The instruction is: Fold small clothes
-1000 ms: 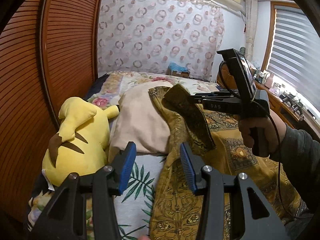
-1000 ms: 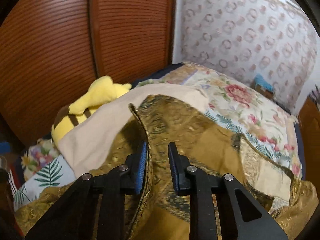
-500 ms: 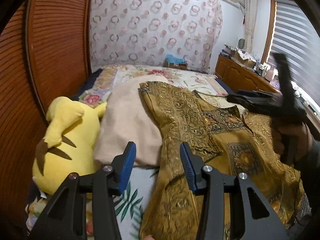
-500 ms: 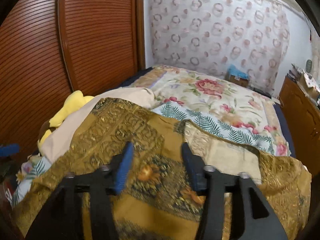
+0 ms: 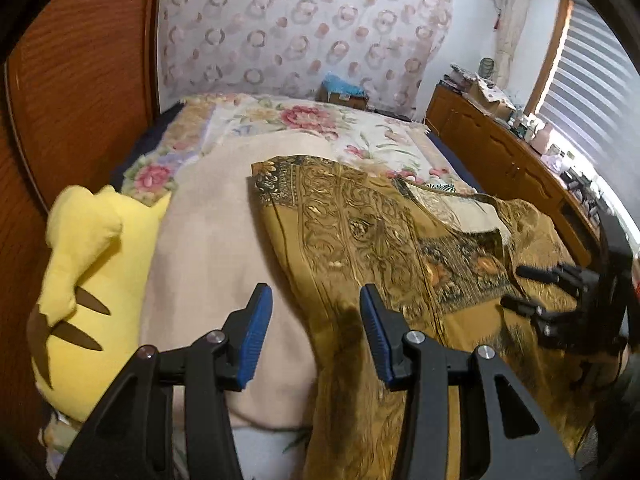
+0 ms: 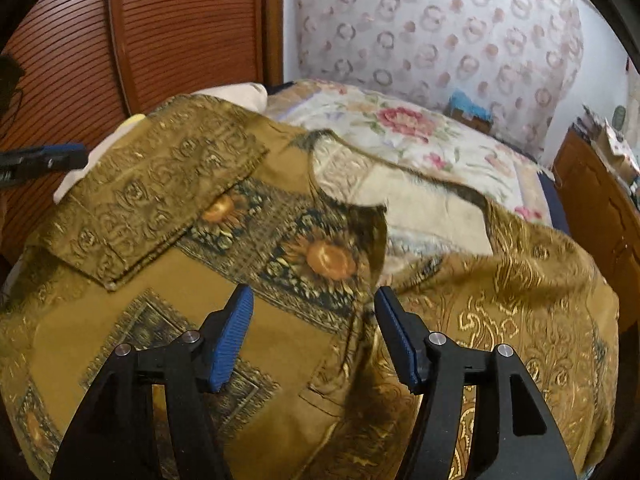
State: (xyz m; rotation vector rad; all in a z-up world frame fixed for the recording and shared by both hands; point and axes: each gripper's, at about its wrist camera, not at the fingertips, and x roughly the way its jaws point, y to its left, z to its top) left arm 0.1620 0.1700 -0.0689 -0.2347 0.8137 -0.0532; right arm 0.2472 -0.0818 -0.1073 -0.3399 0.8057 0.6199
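A golden-brown patterned shirt (image 5: 360, 240) (image 6: 224, 248) lies spread on the bed, its left sleeve folded inward over the front. My left gripper (image 5: 316, 328) hovers open above the shirt's left edge, where it meets a beige cloth (image 5: 212, 240); nothing is between its blue pads. My right gripper (image 6: 312, 328) stands open over the shirt's front opening and grips nothing. In the left wrist view the right gripper (image 5: 532, 292) shows at the right edge, low over the shirt. The tip of the left gripper (image 6: 44, 160) shows at the left edge of the right wrist view.
A yellow plush toy (image 5: 84, 288) lies at the bed's left side against a wooden slatted wardrobe door (image 5: 76, 80). A floral bedspread (image 5: 304, 124) covers the far bed. A wooden dresser (image 5: 500, 160) with clutter runs along the right under a blinded window.
The right gripper let go of the sleeve, which now lies folded flat on the shirt, and opened wide. Both grippers drew closer and lower over the shirt.
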